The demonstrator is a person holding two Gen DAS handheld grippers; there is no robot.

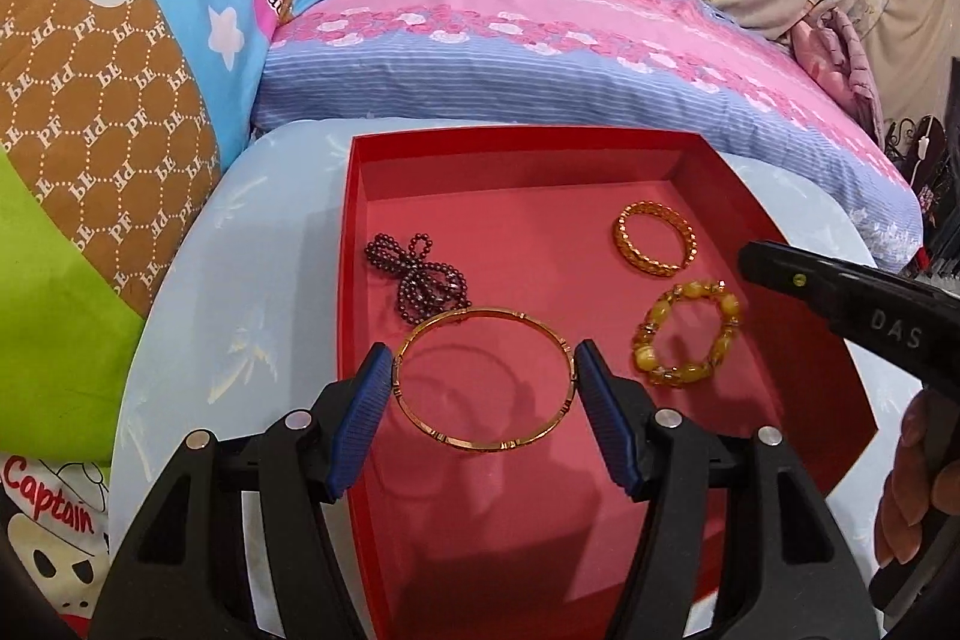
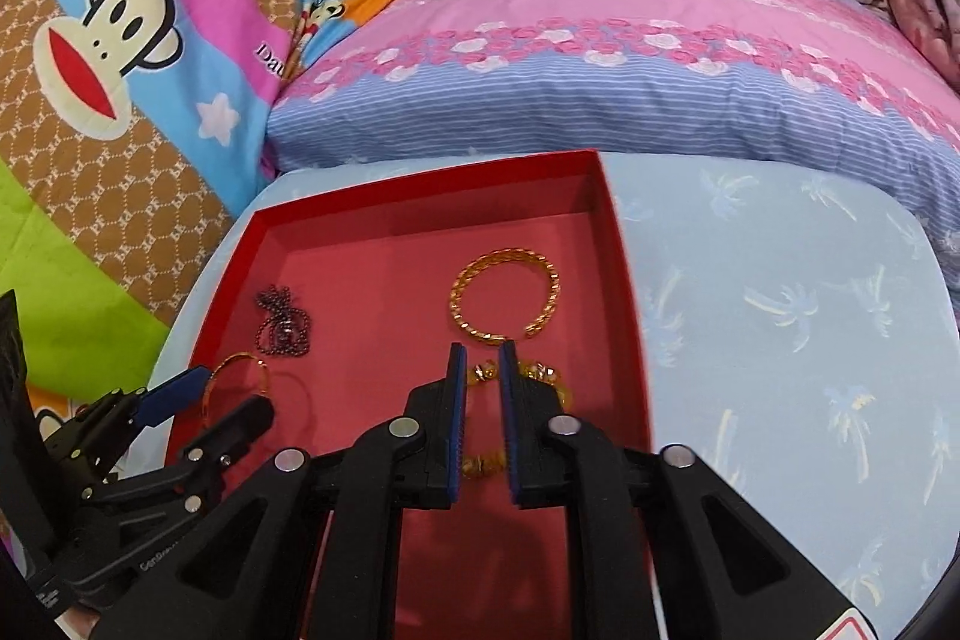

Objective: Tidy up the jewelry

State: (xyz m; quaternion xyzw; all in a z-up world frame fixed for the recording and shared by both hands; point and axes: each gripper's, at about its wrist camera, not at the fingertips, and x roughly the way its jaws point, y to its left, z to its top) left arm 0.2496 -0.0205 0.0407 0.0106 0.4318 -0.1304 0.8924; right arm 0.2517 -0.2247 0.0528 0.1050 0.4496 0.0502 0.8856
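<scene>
The red box (image 1: 354, 232) sits on a pale blue cushion (image 1: 240, 244) on the bed, and all four pieces of jewelry lie on its floor. The thin gold bangle (image 1: 483, 379) lies flat toward the box's near-left part, and the left gripper (image 1: 483, 370) has its jaws spread wide to either side of it: one blue pad (image 1: 360, 424) meets the ring's left rim and the other its right rim, so the ring spans the gap across its full width. Whether the pads press it or only touch it cannot be told. A squeeze here would bear across the hoop's diameter, which, I judge, may make it spring or tip, not seat.

The dark beaded chain (image 1: 420, 280) lies bunched just beyond the bangle, toward the box's left wall, its beads close to the bangle's far rim. The woven gold bracelet (image 1: 654, 244) rests near the far-right corner and the yellow beaded bracelet (image 1: 687, 340) just nearer along the right wall.

The right gripper (image 2: 480, 400) hangs over that yellow bracelet with its jaws drawn close, a narrow slit between them and nothing held; the beads show beneath and beside the right pad. The right hand is clearly the nearer one for both right-wall pieces
</scene>
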